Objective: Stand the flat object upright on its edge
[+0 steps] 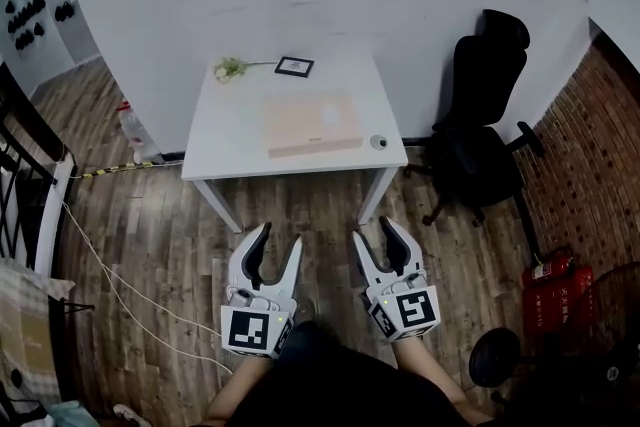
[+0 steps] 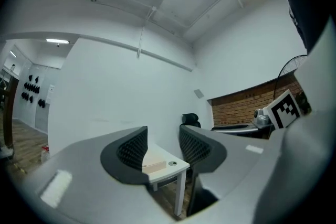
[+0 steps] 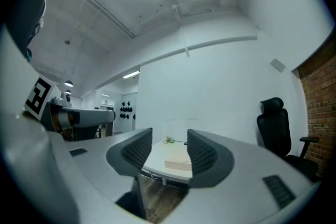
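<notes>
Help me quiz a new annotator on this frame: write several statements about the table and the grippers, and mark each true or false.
1. The box lies flat on the table. True.
2. The left gripper holds the box. False: its jaws are apart and empty, over the floor short of the table.
3. A chair stands to the right of the table. True.
4. The flower lies on top of the box. False: it lies near the table's back left corner, apart from the box.
5. The right gripper has its jaws apart with nothing between them. True.
</notes>
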{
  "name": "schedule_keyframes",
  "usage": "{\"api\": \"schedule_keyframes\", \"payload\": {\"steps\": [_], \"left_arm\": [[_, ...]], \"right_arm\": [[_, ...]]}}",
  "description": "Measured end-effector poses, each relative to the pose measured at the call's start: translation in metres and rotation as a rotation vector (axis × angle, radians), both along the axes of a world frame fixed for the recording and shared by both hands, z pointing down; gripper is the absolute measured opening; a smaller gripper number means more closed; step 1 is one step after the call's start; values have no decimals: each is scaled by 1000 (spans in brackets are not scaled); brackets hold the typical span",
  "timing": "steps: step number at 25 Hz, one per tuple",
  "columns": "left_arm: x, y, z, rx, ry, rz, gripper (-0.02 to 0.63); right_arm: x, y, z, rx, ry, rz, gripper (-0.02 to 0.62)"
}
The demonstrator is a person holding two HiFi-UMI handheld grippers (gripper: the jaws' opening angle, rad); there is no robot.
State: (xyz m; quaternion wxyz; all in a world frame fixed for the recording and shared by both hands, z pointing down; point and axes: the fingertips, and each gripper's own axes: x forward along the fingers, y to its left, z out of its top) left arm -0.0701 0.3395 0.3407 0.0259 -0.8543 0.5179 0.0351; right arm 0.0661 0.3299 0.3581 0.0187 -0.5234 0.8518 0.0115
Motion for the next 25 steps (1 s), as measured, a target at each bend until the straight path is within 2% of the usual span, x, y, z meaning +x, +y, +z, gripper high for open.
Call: {"api": "schedule_keyframes", "payload": {"steps": [4, 10, 16, 25], "left_arm": [[-8, -55, 0, 10, 4, 33, 176], [-22, -112, 11, -7, -5, 50, 183], [-24, -137, 28, -47, -4, 86, 184], [-41, -175, 41, -68, -14, 52, 184]], "right_arm": [[-1, -52, 5, -18, 10, 45, 184], [-9, -105, 12, -21, 11, 83, 192], [-14, -129, 21, -48, 21, 99, 193], [-23, -174, 33, -56, 8, 72, 193]]}}
